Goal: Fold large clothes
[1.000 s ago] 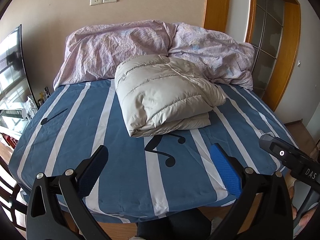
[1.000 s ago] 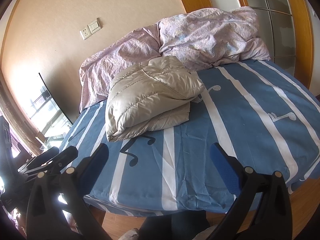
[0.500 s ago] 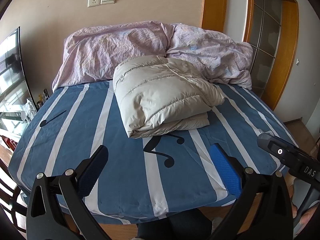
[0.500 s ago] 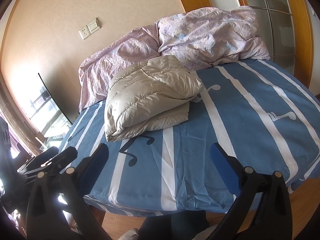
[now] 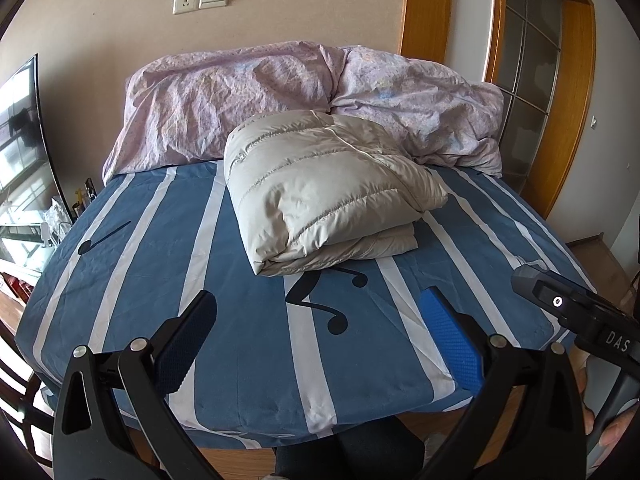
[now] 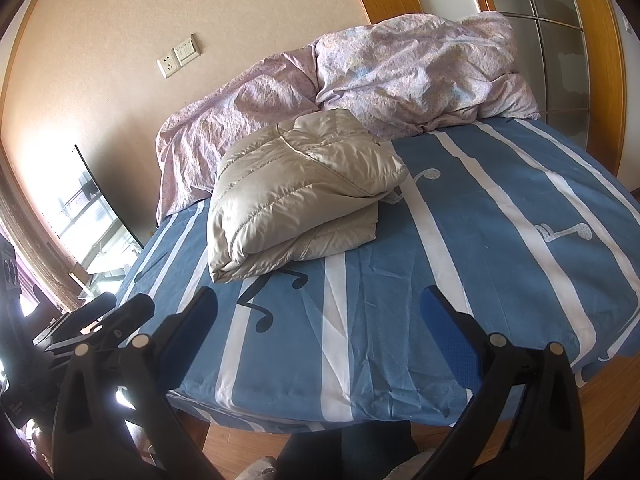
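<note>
A beige quilted down jacket (image 5: 320, 192) lies folded into a thick bundle on the blue and white striped bed (image 5: 160, 264), towards its far middle. It also shows in the right wrist view (image 6: 296, 196). My left gripper (image 5: 318, 340) is open and empty, held over the near edge of the bed, well short of the jacket. My right gripper (image 6: 320, 340) is open and empty too, over the near edge to the right. Each gripper shows at the other view's side.
A crumpled pink duvet (image 5: 280, 92) is piled along the wall behind the jacket. A TV screen (image 5: 24, 128) and a cluttered shelf stand left of the bed. A wooden door frame with glass panes (image 5: 532, 72) is at the right. Wood floor lies below the near edge.
Both grippers have drifted slightly; the left view has tilted down a little so the jacket sits lower in frame. The jacket has not moved and both grippers stay open.
</note>
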